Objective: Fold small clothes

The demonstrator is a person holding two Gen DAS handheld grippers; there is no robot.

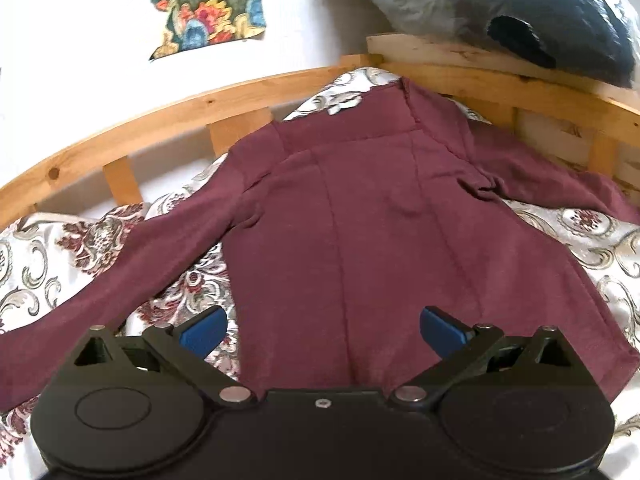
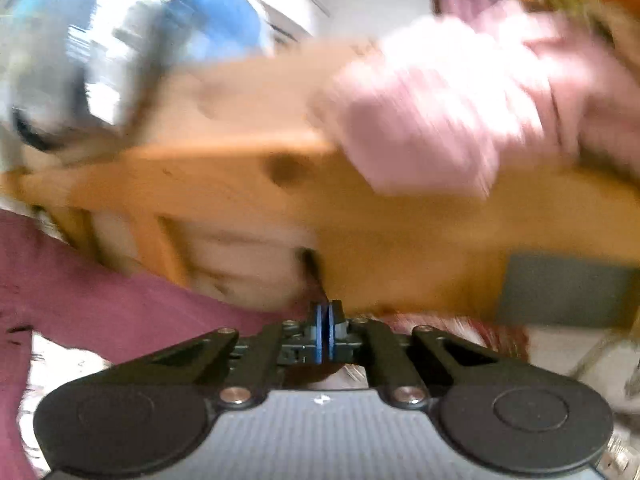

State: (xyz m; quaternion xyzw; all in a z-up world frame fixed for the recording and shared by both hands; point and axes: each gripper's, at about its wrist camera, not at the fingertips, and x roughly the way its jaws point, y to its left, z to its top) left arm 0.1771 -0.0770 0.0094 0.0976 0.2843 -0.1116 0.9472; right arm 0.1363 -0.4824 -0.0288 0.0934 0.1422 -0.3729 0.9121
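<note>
Above, the left hand-held gripper [image 1: 322, 330] hovers spread over the maroon long-sleeved knit top [image 1: 360, 220]. Right hand-held gripper [image 2: 324, 334] pressed together, apparently pinching a sleeve; fold it inward smoothly, without dragging.

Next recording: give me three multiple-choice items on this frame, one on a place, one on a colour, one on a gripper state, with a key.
1. Where does the maroon top lie?
A. spread flat on the patterned bedspread
B. hung over the wooden bed rail
C. on the floor

2. What colour are the left gripper pads?
A. red
B. blue
C. white

3. How do the left gripper's jaws stand?
A. shut on a sleeve
B. shut on nothing
C. wide open above the hem

Key: 1 A, sleeves spread out on the floral cover; 2 B, both pads show blue; 3 C, a wide gap with nothing between them.
</note>
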